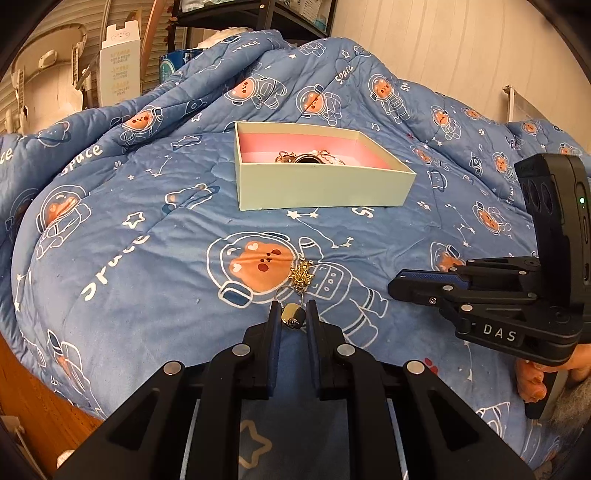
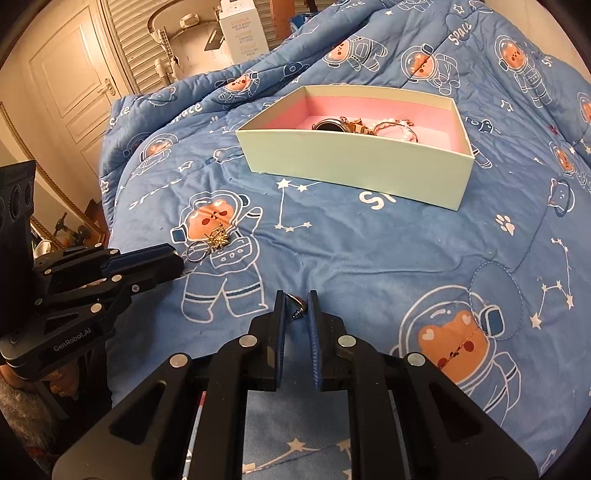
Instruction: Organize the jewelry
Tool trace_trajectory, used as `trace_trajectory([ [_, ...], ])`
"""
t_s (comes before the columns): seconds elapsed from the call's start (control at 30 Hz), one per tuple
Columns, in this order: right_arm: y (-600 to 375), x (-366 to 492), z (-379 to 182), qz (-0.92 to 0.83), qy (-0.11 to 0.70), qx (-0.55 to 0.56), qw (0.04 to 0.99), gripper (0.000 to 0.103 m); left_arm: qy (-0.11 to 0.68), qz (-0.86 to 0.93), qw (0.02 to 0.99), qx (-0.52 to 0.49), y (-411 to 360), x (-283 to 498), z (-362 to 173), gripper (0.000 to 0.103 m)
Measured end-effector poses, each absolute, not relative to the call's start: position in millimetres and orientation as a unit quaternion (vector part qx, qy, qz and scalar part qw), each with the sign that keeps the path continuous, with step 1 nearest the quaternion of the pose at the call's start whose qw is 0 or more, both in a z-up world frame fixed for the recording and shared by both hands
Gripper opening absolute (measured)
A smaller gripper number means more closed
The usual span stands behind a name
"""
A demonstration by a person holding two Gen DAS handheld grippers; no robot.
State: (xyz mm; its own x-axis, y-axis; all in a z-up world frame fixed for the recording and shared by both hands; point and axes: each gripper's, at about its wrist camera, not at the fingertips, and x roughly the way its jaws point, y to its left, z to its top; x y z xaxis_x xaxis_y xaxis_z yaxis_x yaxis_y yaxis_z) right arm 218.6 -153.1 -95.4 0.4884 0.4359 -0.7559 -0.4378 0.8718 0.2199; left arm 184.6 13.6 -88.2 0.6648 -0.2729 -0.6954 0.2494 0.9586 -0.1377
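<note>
A pale green box (image 1: 321, 186) with a pink lining sits on the blue quilt and holds a watch and several bracelets (image 2: 364, 127). My left gripper (image 1: 293, 314) is shut on a gold keychain charm (image 1: 293, 315); its ring and gold star pendant (image 1: 303, 275) trail on the quilt in front. From the right wrist view the left gripper (image 2: 177, 258) lies at the left beside the pendant (image 2: 218, 238). My right gripper (image 2: 296, 306) is shut on a small dark earring (image 2: 297, 308), low over the quilt. It shows in the left wrist view (image 1: 397, 286) at the right.
A thin chain (image 2: 458, 347) lies on the quilt at the right. The quilt (image 1: 147, 258) bunches up high behind the box. A white door (image 2: 70, 74), a white carton (image 2: 242, 29) and shelves stand beyond the bed.
</note>
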Motion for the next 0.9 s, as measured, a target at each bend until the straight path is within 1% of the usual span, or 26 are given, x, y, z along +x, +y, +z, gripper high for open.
trace_trajectory([
  [0.27, -163, 210, -87, 0.258, 0.435, 0.002, 0.863, 0.012, 0.374, -0.153, 0.915, -0.025, 10, 177, -74, 0.013],
  [0.5, -166, 209, -69, 0.273, 0.413, 0.005, 0.869, 0.012, 0.364, -0.165, 0.916, -0.028, 2, 180, -61, 0.013],
  [0.9, -172, 232, -33, 0.287, 0.378, -0.002, 0.880, 0.012, 0.344, -0.188, 0.920, -0.018, -5, 211, -37, 0.013],
])
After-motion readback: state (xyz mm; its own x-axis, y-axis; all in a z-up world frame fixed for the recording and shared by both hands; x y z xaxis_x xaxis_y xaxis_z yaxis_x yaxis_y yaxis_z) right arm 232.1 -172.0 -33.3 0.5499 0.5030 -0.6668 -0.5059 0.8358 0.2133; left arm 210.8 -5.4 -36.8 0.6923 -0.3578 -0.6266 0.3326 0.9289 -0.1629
